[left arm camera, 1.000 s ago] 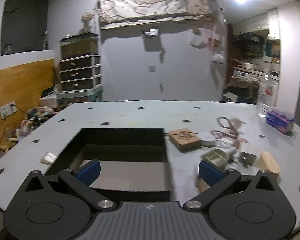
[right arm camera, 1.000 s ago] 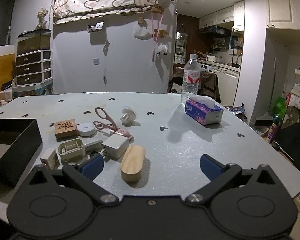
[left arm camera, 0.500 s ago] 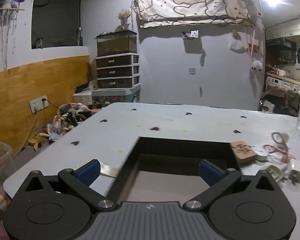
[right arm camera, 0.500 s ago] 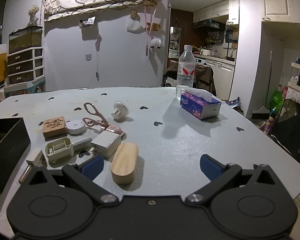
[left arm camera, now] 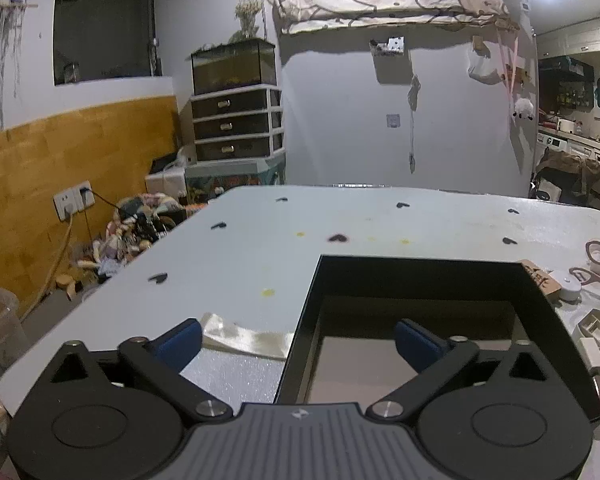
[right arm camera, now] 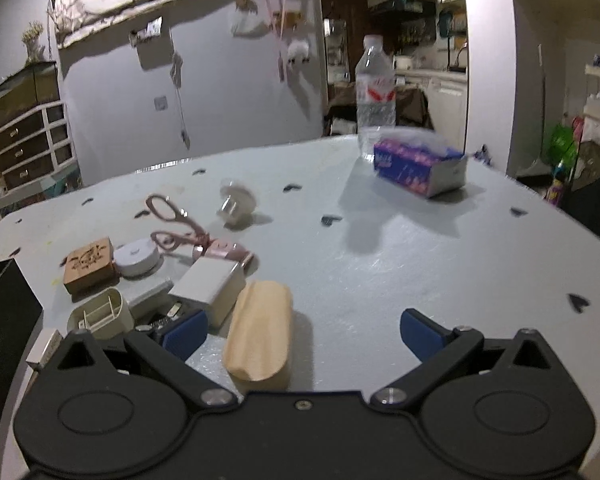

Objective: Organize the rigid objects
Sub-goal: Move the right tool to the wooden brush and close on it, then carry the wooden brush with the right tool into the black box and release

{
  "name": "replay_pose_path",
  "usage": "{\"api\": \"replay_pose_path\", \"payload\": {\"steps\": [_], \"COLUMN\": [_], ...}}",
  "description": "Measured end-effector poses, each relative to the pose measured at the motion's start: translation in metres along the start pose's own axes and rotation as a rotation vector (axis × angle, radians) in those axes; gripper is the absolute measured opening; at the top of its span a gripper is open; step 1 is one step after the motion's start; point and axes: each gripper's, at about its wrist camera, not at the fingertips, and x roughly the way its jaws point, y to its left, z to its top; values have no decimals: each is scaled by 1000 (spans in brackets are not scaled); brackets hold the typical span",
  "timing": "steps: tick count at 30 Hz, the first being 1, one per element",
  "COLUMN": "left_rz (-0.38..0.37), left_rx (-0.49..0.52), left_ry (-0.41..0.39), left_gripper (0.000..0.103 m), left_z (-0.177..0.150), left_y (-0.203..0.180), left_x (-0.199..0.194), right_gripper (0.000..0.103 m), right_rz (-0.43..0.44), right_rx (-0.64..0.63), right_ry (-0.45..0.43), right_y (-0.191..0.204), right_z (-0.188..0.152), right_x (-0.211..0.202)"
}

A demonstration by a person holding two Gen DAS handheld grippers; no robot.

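Two handheld grippers hover over a pale grey table [right arm camera: 400, 272] dotted with small dark hearts, at the start of a tidy-up. The left gripper [left arm camera: 298, 340] straddles the left wall of an open black box [left arm camera: 416, 276]: one blue pad hangs over the table near a pale scrap [left arm camera: 244, 336], the other over the bare box floor. Its jaws are closing from wide, with only that wall between them and no pad yet pressing, likely to steady or shift the box as the collecting bin.

The right gripper [right arm camera: 302, 334] is spread wide and empty, its left finger just beside a rounded wooden block [right arm camera: 260, 332], which looks the likeliest first pick. To the left and farther back sit the other loose items, clustered close together: a white adapter [right arm camera: 210, 284], a cream plastic holder [right arm camera: 102, 314], a round white case [right arm camera: 136, 258], an engraved wooden square [right arm camera: 88, 264], pink scissors [right arm camera: 176, 226] and a white knob [right arm camera: 236, 204]. All remain outside the box, whose corner shows at the left edge of the right view.

Far right on the table stand a tissue pack [right arm camera: 416, 168] and a water bottle [right arm camera: 374, 92]. Beyond: a grey wall, a drawer unit [left arm camera: 236, 124] topped by a tank, wood panelling at left, a kitchen at right.
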Motion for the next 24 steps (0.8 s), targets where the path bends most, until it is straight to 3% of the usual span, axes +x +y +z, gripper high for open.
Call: {"api": "replay_pose_path", "payload": {"steps": [3,10,15,24], "left_rz": [-20,15,-18,-39], "left_rx": [-22,-25,-15,6], "left_ry": [65,134,150,122], "left_gripper": [74,50,17,13], "left_z": [-2,-7,-10,-15], "left_y": [6,13,12,10], "left_x": [11,29,35,35], "right_gripper": [98,85,70,41], "right_rz": [7,4,8,-26], "right_rx": [-19,-64,-78,-102], "right_ry": [14,36,58,94], "right_y": [8,22,28,32], "right_z": [0,2,5,4], "right_x": [11,29,35,41]}}
